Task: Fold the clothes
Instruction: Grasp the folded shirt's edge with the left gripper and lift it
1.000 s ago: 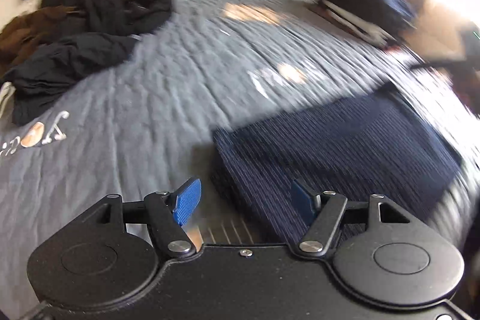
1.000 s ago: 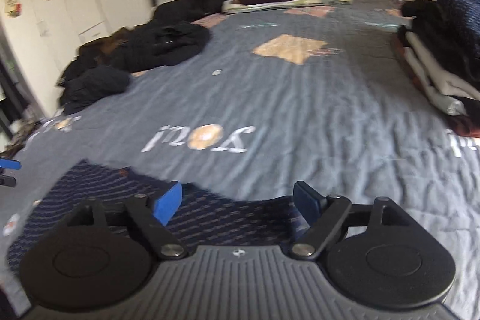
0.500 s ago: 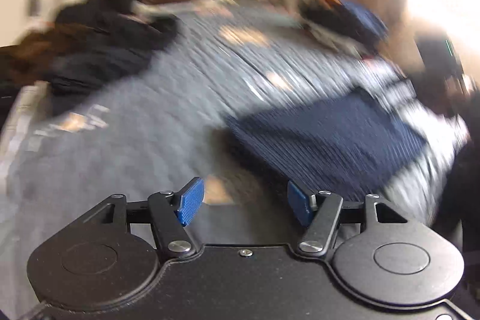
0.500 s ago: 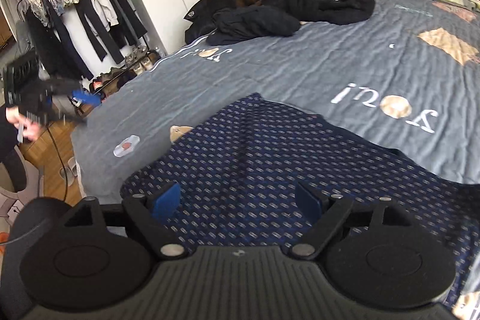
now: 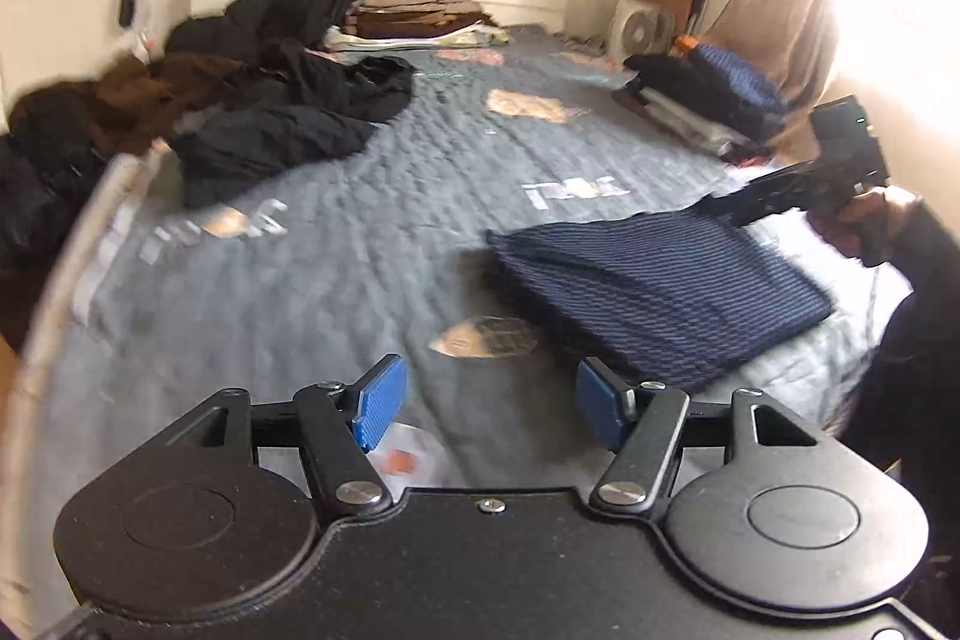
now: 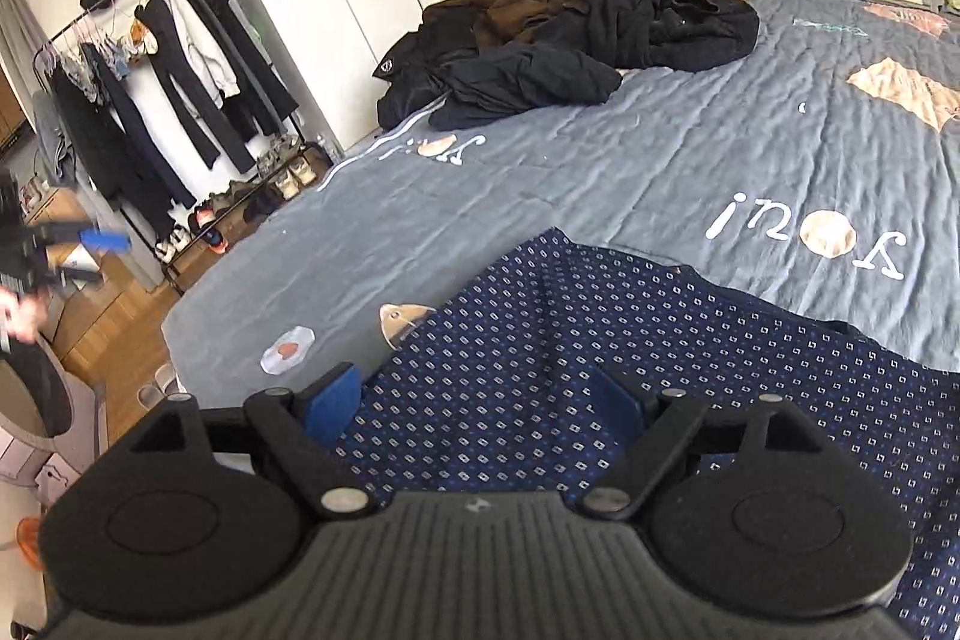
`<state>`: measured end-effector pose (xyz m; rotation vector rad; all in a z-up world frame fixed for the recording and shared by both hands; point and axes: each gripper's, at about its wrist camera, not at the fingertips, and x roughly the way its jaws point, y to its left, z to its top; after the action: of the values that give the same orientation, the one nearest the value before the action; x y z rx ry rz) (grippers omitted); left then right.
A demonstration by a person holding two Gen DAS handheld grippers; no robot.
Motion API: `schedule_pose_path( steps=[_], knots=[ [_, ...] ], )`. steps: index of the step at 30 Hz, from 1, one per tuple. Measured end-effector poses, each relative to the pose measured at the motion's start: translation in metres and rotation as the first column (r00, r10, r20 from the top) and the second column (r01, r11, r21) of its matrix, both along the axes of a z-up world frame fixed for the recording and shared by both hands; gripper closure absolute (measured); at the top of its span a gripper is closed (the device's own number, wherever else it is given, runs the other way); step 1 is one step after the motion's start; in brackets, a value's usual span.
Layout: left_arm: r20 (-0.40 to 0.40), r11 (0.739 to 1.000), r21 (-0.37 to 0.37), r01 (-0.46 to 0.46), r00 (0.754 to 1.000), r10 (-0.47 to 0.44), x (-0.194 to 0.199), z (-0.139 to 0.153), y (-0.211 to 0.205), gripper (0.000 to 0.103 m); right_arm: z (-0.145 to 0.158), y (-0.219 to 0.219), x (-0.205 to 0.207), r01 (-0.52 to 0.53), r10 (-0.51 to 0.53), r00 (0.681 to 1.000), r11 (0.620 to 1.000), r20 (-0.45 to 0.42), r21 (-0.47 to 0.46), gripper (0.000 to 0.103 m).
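Navy garment (image 6: pixel 630 370) nr bedspread (image 6: pixel 600 160) edge, unfolded pile (image 6: pixel 570 34) far.

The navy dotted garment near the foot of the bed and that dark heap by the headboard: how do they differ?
The navy dotted garment is spread flat; the dark heap is crumpled and bunched up. The garment is one patterned piece in navy with small pale dots; the heap mixes plain black and brown clothes. The garment lies just ahead of the camera; the heap sits far up the bed. Both rest on the grey bedspread.
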<state>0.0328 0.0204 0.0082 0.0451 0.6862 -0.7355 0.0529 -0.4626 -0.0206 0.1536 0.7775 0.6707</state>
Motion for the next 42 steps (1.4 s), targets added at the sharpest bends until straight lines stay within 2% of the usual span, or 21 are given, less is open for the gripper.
schedule_pose_path(
  steps=[3,8,12,15,21,24,26,28,32,33,35,40,42],
  knots=[
    [-0.046,0.996,-0.083,0.028,0.998,-0.032,0.007,-0.033,-0.014,0.041,0.004,0.003,-0.005,0.016,-0.016,1.0,1.0,0.017,0.007,0.02],
    [-0.115,0.983,-0.156,0.091,0.987,-0.11,0.028,-0.08,-0.043,0.043,-0.002,0.007,-0.002,0.032,-0.032,0.999,0.999,0.016,0.0,0.019],
    [-0.169,0.969,-0.194,0.153,0.968,-0.186,0.052,-0.11,-0.068,0.057,-0.013,0.009,0.004,0.02,-0.02,1.0,1.0,0.004,-0.016,0.019],
    [-0.212,0.959,-0.215,0.185,0.95,-0.231,0.068,-0.131,-0.083,0.061,-0.029,0.012,0.012,-0.021,0.021,1.0,0.999,-0.012,-0.039,0.019],
    [-0.3,0.932,-0.288,0.22,0.904,-0.305,0.081,-0.159,-0.098,0.061,-0.059,0.018,0.034,-0.046,0.046,0.997,0.999,-0.064,-0.001,0.019],
    [-0.32,0.933,-0.279,0.23,0.893,-0.316,0.084,-0.17,-0.107,0.063,-0.071,0.024,0.039,-0.055,0.056,0.996,0.998,-0.075,0.008,0.019],
    [-0.332,0.927,-0.296,0.23,0.886,-0.325,0.085,-0.175,-0.11,0.07,-0.078,0.027,0.04,-0.063,0.064,0.995,0.998,-0.082,0.008,0.019],
    [-0.323,0.919,-0.31,0.243,0.883,-0.342,0.084,-0.175,-0.115,0.07,-0.084,0.028,0.04,-0.069,0.069,0.993,0.998,-0.091,0.003,0.019],
    [-0.308,0.912,-0.298,0.281,0.876,-0.371,0.079,-0.174,-0.128,0.07,-0.095,0.032,0.042,-0.082,0.079,0.991,0.996,-0.108,-0.027,0.019],
    [-0.304,0.913,-0.29,0.287,0.877,-0.372,0.078,-0.174,-0.13,0.074,-0.098,0.032,0.042,-0.082,0.078,0.99,0.996,-0.116,-0.034,0.019],
    [-0.298,0.917,-0.262,0.301,0.879,-0.373,0.075,-0.173,-0.13,0.094,-0.103,0.032,0.043,-0.082,0.076,0.988,0.996,-0.132,-0.045,0.019],
    [-0.28,0.906,-0.156,0.393,0.862,-0.423,0.064,-0.147,-0.116,0.097,-0.109,0.031,0.043,-0.097,0.088,0.986,0.994,-0.144,-0.059,0.019],
    [-0.289,0.923,-0.117,0.367,0.876,-0.385,0.069,-0.145,-0.104,0.097,-0.11,0.03,0.043,-0.105,0.096,0.985,0.993,-0.142,-0.059,0.019]
  ],
)
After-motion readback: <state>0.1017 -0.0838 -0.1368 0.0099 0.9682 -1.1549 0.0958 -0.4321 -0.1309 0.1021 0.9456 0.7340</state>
